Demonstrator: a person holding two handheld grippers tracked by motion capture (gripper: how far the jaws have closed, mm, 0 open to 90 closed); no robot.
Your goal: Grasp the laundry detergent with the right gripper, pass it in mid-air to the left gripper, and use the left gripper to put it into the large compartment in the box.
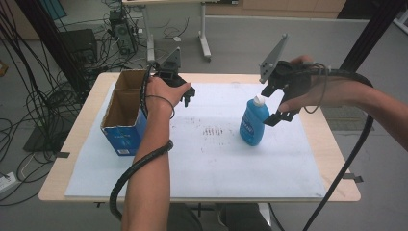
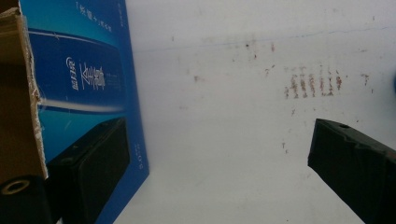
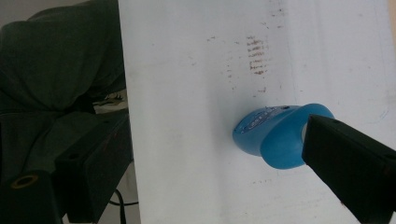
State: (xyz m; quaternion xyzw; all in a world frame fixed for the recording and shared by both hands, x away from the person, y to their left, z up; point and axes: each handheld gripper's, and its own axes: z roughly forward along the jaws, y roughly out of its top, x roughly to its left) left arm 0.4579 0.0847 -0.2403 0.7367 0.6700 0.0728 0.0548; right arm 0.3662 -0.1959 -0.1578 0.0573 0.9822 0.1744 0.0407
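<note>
The right gripper [image 1: 272,103] hangs just above a blue plastic bottle [image 1: 253,122], jaws spread wide and holding nothing. One jaw is beside the bottle's white cap [image 1: 259,100]. The bottle stands upright on a white mat [image 1: 216,163], right of the mat's middle; its label carries white writing too small to read. Left of the bottle, across a patch of rusty smudges [image 1: 214,131], the left gripper [image 2: 205,172] hovers with jaws also wide and empty, beside a blue cardboard box [image 1: 126,115]. The box stands at the mat's left edge, top open, plain brown inside, with nothing visible in it. Its blue side [image 2: 84,88] bears pale printed characters, not legible.
</note>
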